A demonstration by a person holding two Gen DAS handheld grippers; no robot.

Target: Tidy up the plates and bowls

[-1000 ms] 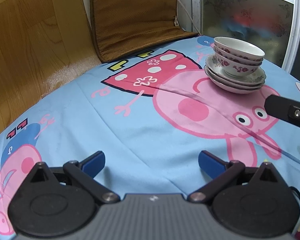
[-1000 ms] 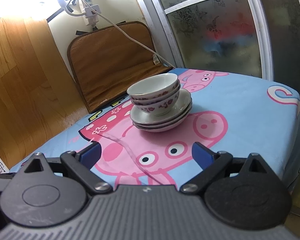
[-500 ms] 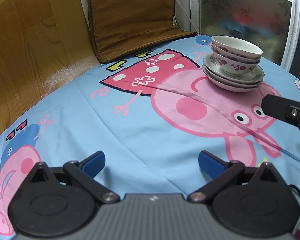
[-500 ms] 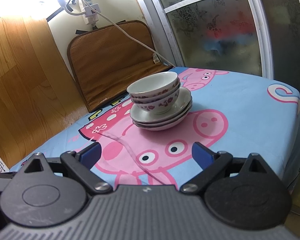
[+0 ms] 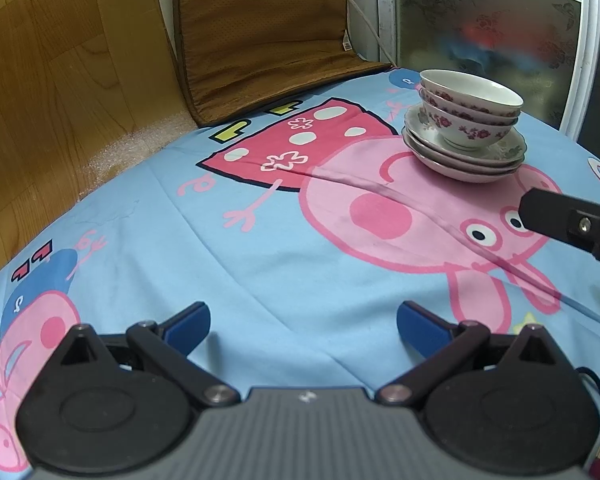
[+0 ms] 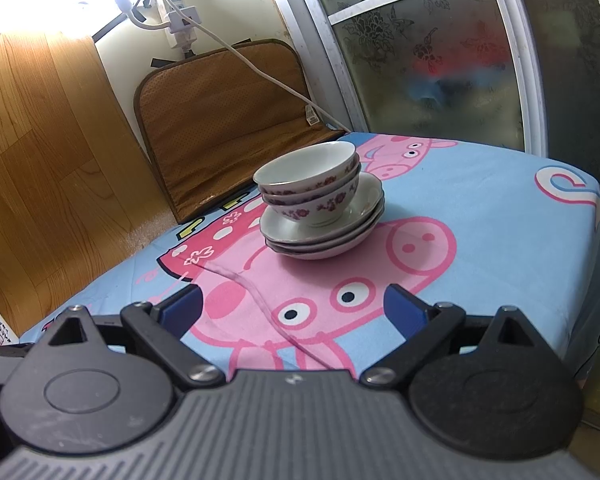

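A stack of white floral bowls [image 5: 469, 108] [image 6: 310, 184] sits nested on a stack of white plates [image 5: 462, 156] [image 6: 324, 232], on a table covered with a blue cartoon-pig cloth [image 5: 260, 248] [image 6: 480, 224]. My left gripper [image 5: 303, 326] is open and empty, low over the cloth, well short of the stack. My right gripper [image 6: 292, 312] is open and empty, facing the stack from a short distance. Part of the right gripper's dark body shows at the right edge of the left wrist view [image 5: 568, 224].
A brown cushion [image 5: 268, 36] [image 6: 224, 120] leans against the wall behind the table. A white cable [image 6: 260, 72] runs down from a wall power strip [image 6: 178, 20]. Wood panelling [image 5: 60, 80] is at the left, a frosted glass door [image 6: 432, 60] at the right.
Both grippers have drifted very slightly; the stack's place in each view shifts a little. Jaws stay open. The dishes have not moved.
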